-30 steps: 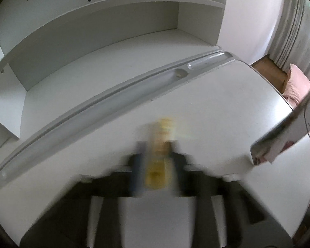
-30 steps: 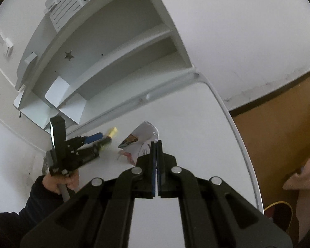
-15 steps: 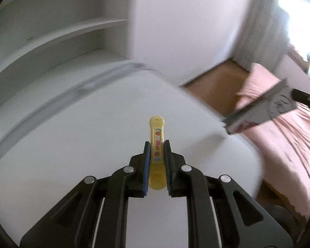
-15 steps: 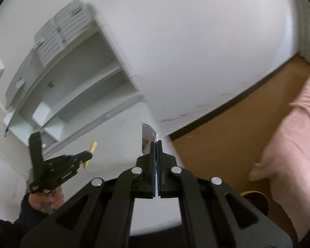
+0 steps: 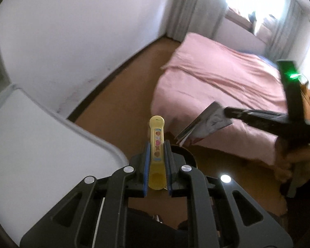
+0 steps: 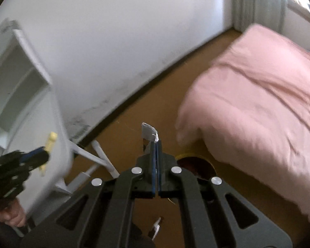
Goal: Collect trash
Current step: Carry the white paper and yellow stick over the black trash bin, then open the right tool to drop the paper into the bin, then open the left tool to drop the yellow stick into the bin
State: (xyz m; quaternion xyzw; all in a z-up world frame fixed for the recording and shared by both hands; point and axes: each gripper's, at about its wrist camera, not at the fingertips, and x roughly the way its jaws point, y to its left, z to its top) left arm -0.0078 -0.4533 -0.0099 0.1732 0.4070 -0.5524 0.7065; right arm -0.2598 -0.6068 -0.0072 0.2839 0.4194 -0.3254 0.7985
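My left gripper [image 5: 157, 144] is shut on a yellow plastic stick wrapper [image 5: 157, 138] with red shapes printed on it, held in the air past the white desk's corner. My right gripper [image 6: 156, 142] is shut on a flat printed paper wrapper [image 6: 148, 133]; it also shows in the left wrist view [image 5: 204, 124], to the right of the yellow wrapper. A dark round bin [image 6: 196, 164] with a yellow rim stands on the brown floor just below both grippers; in the left wrist view the bin [image 5: 186, 155] is mostly hidden behind my fingers.
The white desk [image 5: 41, 136] is at the left, with its shelf unit [image 6: 16, 82] and white legs [image 6: 101, 155]. A bed with a pink cover [image 5: 223, 95] stands to the right of the bin. White wall and curtains lie behind.
Both grippers have swung right, away from the desk top, out over the floor and the bin. Each kept its grip on its wrapper.
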